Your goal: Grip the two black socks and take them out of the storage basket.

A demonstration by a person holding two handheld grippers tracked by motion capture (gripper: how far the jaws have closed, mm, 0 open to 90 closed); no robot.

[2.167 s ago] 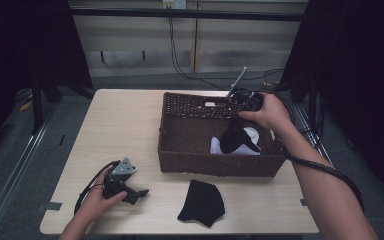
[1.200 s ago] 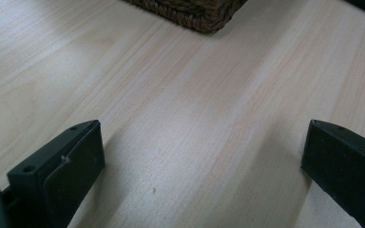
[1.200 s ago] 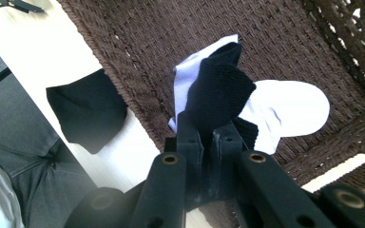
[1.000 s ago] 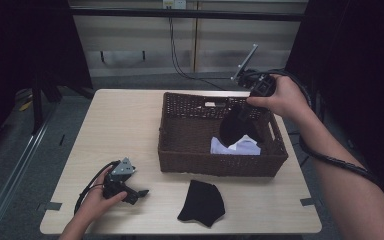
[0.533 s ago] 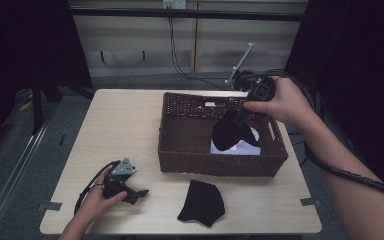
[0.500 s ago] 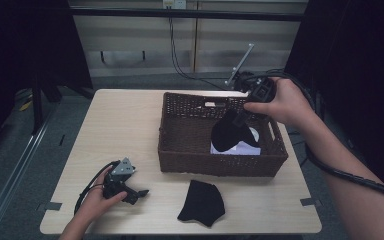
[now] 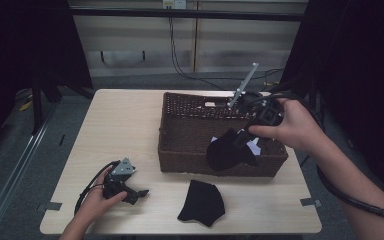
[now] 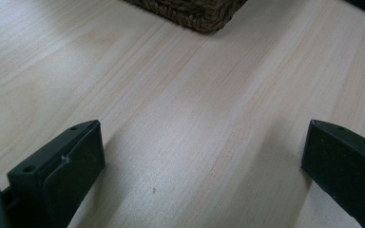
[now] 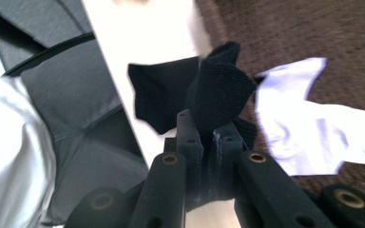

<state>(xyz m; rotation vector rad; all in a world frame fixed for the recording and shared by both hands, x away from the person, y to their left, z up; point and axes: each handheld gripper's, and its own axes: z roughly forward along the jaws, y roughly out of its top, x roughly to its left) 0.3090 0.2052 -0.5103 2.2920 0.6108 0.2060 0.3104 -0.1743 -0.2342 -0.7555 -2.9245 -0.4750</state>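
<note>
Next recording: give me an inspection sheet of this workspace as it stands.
Surface: light wooden table, bare around the items.
Job's things: black sock held over the wicker basket; second black sock flat on the table in front of the basket; white sock inside the basket.
Clutter: nothing seen.
Grippers: right tongs shut on the black sock; left tongs open, resting low on the table.
Cables: a black cable loops from the left tongs.
Surroundings: dark curtains, grey floor.

Basket wall (image 7: 220, 162) bars the front; table (image 7: 125, 125) left open.
</note>
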